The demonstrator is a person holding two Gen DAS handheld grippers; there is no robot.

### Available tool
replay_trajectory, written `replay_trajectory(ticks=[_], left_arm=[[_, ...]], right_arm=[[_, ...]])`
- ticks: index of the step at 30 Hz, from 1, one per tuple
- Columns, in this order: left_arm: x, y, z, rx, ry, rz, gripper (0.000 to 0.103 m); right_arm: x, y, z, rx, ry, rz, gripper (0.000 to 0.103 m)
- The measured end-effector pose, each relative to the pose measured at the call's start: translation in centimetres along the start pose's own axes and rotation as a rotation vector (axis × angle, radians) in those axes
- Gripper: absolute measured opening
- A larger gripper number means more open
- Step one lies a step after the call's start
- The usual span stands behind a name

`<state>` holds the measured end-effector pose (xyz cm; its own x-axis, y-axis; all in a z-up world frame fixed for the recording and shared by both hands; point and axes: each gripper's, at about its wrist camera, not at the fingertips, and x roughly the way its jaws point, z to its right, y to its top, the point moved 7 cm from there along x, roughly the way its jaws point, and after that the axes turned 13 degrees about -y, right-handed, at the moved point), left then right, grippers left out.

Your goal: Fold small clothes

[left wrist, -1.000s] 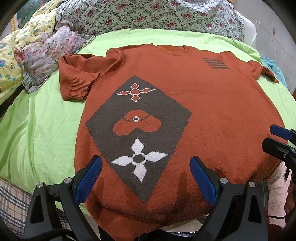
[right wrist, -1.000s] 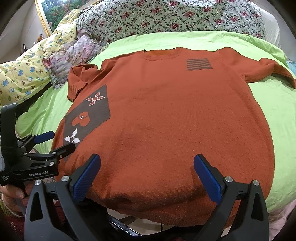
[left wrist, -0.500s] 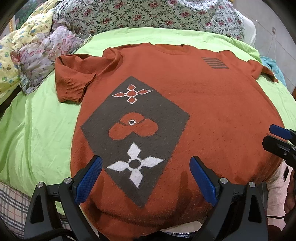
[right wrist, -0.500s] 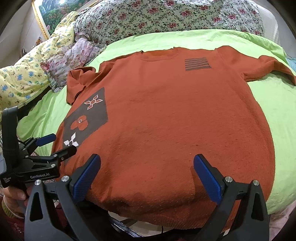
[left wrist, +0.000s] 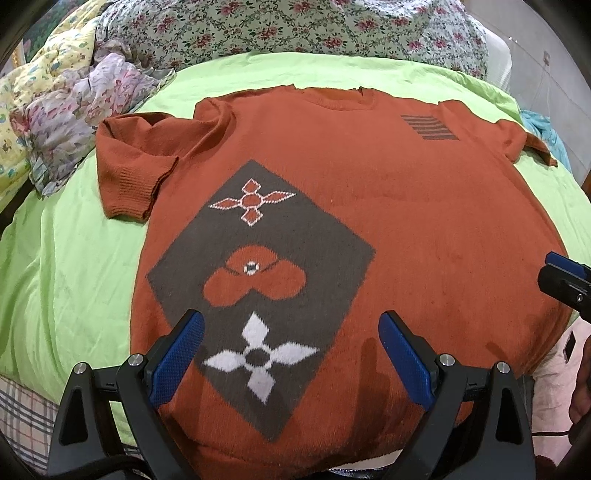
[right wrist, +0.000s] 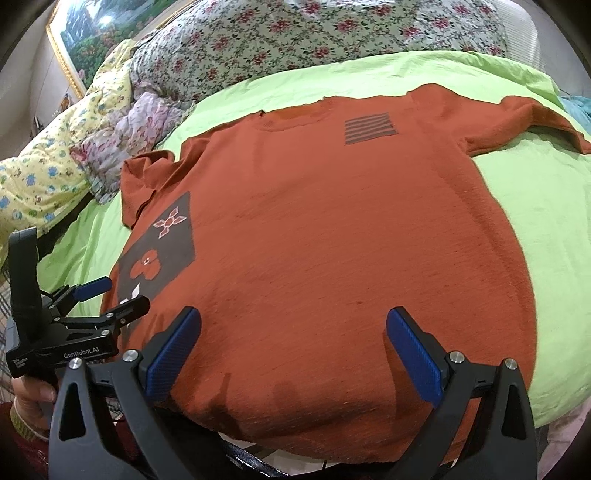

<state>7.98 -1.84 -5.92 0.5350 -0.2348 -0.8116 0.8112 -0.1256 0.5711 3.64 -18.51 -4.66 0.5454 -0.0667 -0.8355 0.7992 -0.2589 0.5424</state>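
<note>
R gripper [right wrist: 293,354] open over sweater [right wrist: 332,240] hem | L gripper [right wrist: 110,295] open, sweater's left | green sheet [right wrist: 546,229]

A bed covered by a lime-green sheet [right wrist: 546,206] fills the space ahead of the claws. Beyond it a floral quilt [right wrist: 332,40] is heaped, with a yellow printed blanket [right wrist: 40,173] off to the left, below a gold-framed landscape painting [right wrist: 79,33] on the wall, upper left
</note>
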Motion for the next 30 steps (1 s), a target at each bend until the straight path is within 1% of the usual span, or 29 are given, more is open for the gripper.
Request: replay_trajectory(ticks=[5, 11, 14, 16, 18, 23, 25, 30], left_arm=[[0.5, 1.0, -0.1, 0.012, 0.013, -0.009, 0.096], [1.5, 3.0, -0.7, 0.01, 0.026, -0.004, 0.096], [1.8, 4.4, -0.8, 0.008, 0.026, 0.01, 0.096], [2.1, 5.5, -0.9, 0.014, 0.033, 0.009, 0.096], [2.5, 6.5, -0.9, 0.02, 0.038, 0.011, 0.096], [3.4, 9.5, -1.2, 0.037, 0.056, 0.022, 0.096], [3.8, 10.7, -1.5, 0.032, 0.056, 0.03, 0.096], [5.1, 14.0, -2.9, 0.024, 0.084, 0.05, 0.096]], right_arm=[[-0.1, 0.8, 1.6, 0.022, -0.017, 0.033, 0.1], [0.1, 2.6, 5.4, 0.086, -0.05, 0.051, 0.1], [0.2, 4.0, 8.7, 0.158, -0.06, 0.057, 0.1], [0.3, 5.3, 11.9, 0.217, -0.103, 0.065, 0.1], [0.2, 6.3, 14.1, 0.242, -0.143, 0.083, 0.1], [-0.4, 9.8, 20.1, 0.334, -0.189, 0.128, 0.1], [0.0, 10.9, 21.8, 0.359, -0.22, 0.128, 0.1], [0.9, 13.9, 28.9, 0.448, -0.285, 0.15, 0.1]])
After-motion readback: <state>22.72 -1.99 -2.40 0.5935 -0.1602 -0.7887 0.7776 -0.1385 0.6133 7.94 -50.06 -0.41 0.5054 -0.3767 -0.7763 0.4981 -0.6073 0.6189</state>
